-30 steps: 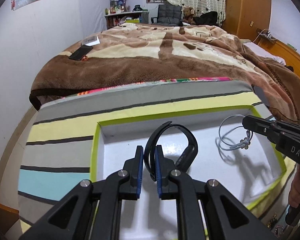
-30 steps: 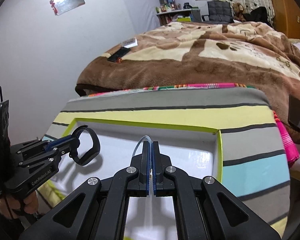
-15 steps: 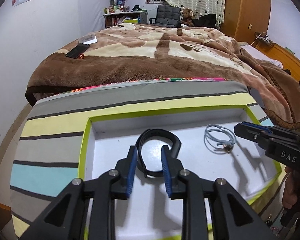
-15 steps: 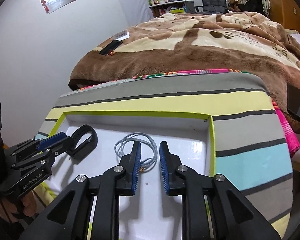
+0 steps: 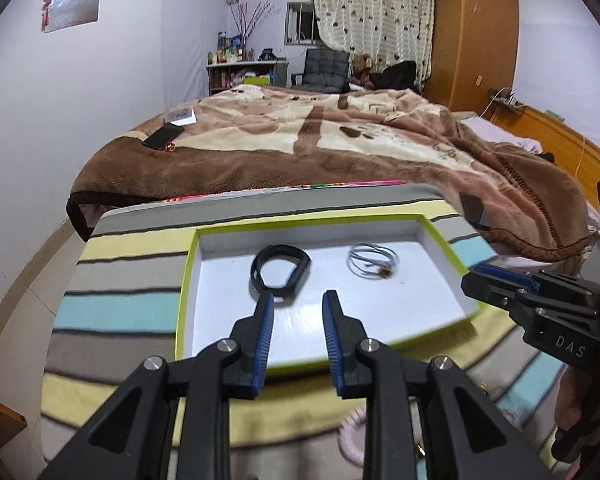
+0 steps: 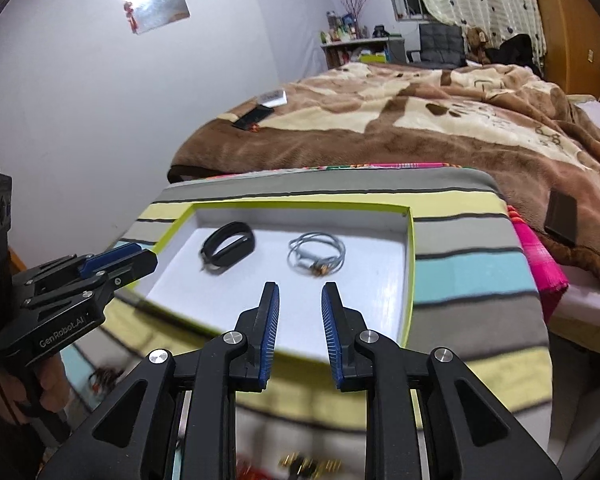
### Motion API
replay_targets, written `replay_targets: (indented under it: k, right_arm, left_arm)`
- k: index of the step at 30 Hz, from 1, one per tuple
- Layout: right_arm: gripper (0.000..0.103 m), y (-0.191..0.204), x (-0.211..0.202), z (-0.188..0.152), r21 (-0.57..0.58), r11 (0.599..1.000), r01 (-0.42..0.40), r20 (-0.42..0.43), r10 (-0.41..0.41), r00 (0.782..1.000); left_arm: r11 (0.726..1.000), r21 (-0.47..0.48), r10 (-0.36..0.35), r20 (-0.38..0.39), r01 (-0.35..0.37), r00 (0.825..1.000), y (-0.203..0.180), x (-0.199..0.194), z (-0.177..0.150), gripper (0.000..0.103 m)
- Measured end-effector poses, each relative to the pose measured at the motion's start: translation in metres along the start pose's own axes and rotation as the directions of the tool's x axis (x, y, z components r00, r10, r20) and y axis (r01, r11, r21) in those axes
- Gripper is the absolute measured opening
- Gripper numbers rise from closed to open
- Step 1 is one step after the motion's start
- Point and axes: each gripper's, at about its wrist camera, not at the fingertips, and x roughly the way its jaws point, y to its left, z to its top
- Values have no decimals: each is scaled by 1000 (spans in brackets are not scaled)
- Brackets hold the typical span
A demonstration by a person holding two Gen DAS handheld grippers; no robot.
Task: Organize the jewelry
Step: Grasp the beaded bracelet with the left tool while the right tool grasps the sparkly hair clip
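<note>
— Both sets of jaws stand parted with nothing between them. On my left gripper (image 5: pixel 298 304) the blue pads (image 5: pixel 265 336) gape over the near half of the shallow white box with a lime-green rim (image 5: pixel 186 280); my right gripper (image 6: pixel 300 298) is spread the same way over the box's near right part.

— Where is the jewelry?

— Inside the box, on its white floor. A black loop-shaped wristband (image 5: pixel 281 274) lies toward the left, just beyond my left fingertips and apart from them. A coiled pale grey-blue cord necklace with a small gold clasp (image 5: pixel 373 266) lies to its right, well clear of it. From the right wrist view the wristband (image 6: pixel 229 247) and the necklace (image 6: pixel 317 258) sit side by side, both past my right fingertips.

— And what carries the box?

— A desk under a striped cloth of grey, yellow and turquoise (image 5: pixel 116 312). Blurred gold and red bits (image 6: pixel 300 468) show at the near edge; I cannot tell what they are. Behind is a bed with a brown plush blanket (image 5: pixel 300 148).
</note>
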Motion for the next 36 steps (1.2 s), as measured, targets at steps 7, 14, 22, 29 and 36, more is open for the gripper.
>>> replay_targets:
  k: [7, 14, 22, 29, 36]
  right_arm:
    - [23, 11, -45, -33, 7, 1000, -5, 67, 4, 998]
    - [23, 25, -78, -65, -26, 999, 25, 124, -22, 992]
    - [23, 34, -93, -101, -51, 998, 45, 116, -38, 992]
    - [23, 29, -108, -128, -27, 999, 37, 139, -33, 990]
    - [23, 31, -115, -149, -58, 996, 73, 111, -66, 992]
  left_arm:
    - [1000, -5, -5, 50, 5, 999, -8, -41, -31, 26]
    - [999, -46, -5, 79, 9, 997, -4, -68, -63, 26]
    - [998, -64, 33, 103, -26, 994, -1, -92, -98, 27]
    - [996, -77, 57, 101, -50, 993, 4, -104, -125, 27]
    - [996, -80, 52, 59, -47, 997, 8, -107, -152, 27]
